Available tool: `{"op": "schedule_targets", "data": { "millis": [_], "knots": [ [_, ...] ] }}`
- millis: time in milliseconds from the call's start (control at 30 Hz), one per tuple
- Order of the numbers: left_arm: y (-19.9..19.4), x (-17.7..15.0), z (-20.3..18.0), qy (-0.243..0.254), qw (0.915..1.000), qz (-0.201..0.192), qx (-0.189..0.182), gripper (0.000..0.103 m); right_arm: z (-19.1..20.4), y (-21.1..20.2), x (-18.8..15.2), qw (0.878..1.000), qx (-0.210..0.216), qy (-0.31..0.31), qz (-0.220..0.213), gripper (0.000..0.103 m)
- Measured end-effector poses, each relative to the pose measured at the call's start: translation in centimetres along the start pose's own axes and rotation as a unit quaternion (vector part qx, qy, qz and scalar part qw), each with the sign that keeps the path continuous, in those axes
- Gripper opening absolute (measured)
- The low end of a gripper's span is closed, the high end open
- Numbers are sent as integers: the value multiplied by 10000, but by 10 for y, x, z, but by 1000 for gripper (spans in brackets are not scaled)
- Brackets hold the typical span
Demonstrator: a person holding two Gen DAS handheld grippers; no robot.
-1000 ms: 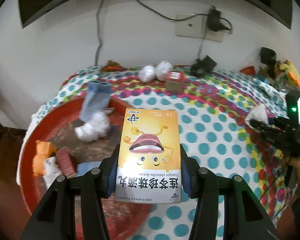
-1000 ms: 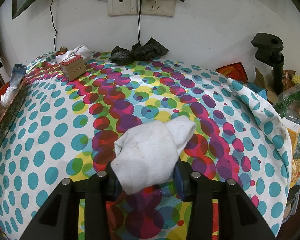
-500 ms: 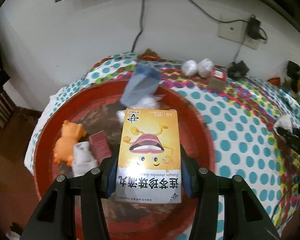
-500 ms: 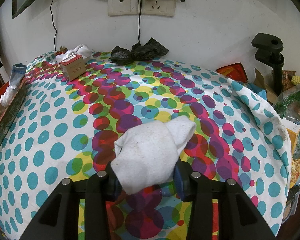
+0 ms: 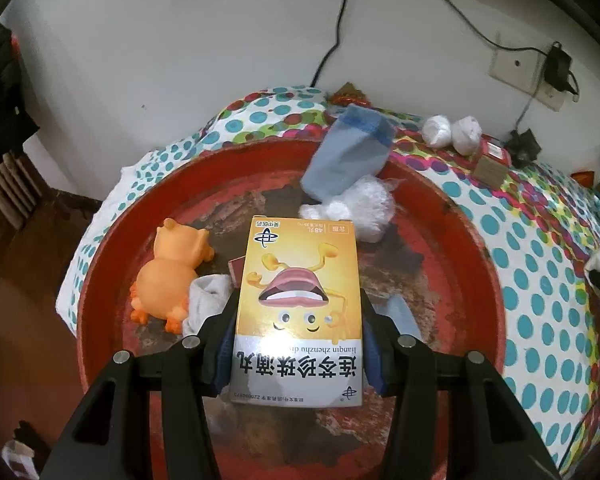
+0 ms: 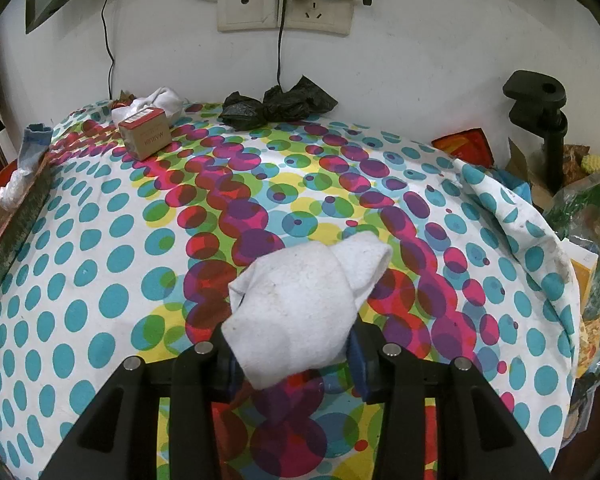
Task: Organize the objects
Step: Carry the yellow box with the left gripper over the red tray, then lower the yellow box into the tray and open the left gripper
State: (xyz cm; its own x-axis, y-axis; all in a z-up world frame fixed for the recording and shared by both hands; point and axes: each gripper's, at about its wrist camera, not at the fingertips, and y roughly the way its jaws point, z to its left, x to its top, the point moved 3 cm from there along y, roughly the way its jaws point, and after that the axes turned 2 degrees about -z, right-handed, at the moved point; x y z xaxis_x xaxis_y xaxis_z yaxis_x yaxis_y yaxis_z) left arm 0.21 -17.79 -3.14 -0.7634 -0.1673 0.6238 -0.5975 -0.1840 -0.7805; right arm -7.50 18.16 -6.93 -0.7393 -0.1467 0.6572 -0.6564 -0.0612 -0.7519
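Observation:
My left gripper (image 5: pixel 298 344) is shut on a yellow medicine box (image 5: pixel 298 304) with a cartoon face, held above the round red tray (image 5: pixel 476 248). In the tray lie an orange toy animal (image 5: pixel 166 276), a white sock (image 5: pixel 206 300), a blue sock (image 5: pixel 348 152), a crumpled plastic wrap (image 5: pixel 360 206) and a small dark red box (image 5: pixel 236 272). My right gripper (image 6: pixel 294 354) is shut on a rolled white sock (image 6: pixel 300 308) above the dotted tablecloth (image 6: pixel 100 248).
A small red-and-brown box (image 6: pixel 145 138), a white cloth (image 6: pixel 156 102) and a black plastic bag (image 6: pixel 276 106) lie near the wall. A black clamp (image 6: pixel 540 120) and packets crowd the right edge. The tray's rim (image 6: pixel 16 216) is at the left.
My left gripper has swung left with the yellow box, from over the tablecloth to over the middle of the red tray. The right gripper has stayed still with the sock.

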Motion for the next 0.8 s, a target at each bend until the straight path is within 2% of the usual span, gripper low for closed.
{"op": "schedule_targets", "data": {
  "millis": [400, 500, 600, 667, 800],
  "knots": [
    [13, 2, 5, -17, 10000, -49, 9, 48, 0, 0, 1, 10000, -41, -42, -6, 43],
    [11, 2, 2, 37, 9999, -97, 32, 53, 1, 0, 1, 10000, -40, -41, -6, 43],
    [7, 2, 2, -19, 9998, -164, 92, 65, 1, 0, 1, 10000, -51, -51, -7, 43],
    [1, 2, 4, -120, 9994, -265, 174, 82, 4, -1, 0, 10000, -67, -66, -10, 43],
    [-20, 1, 6, -239, 9976, -567, 302, 93, -2, 0, 1, 9998, -126, -124, -18, 43]
  ]
}}
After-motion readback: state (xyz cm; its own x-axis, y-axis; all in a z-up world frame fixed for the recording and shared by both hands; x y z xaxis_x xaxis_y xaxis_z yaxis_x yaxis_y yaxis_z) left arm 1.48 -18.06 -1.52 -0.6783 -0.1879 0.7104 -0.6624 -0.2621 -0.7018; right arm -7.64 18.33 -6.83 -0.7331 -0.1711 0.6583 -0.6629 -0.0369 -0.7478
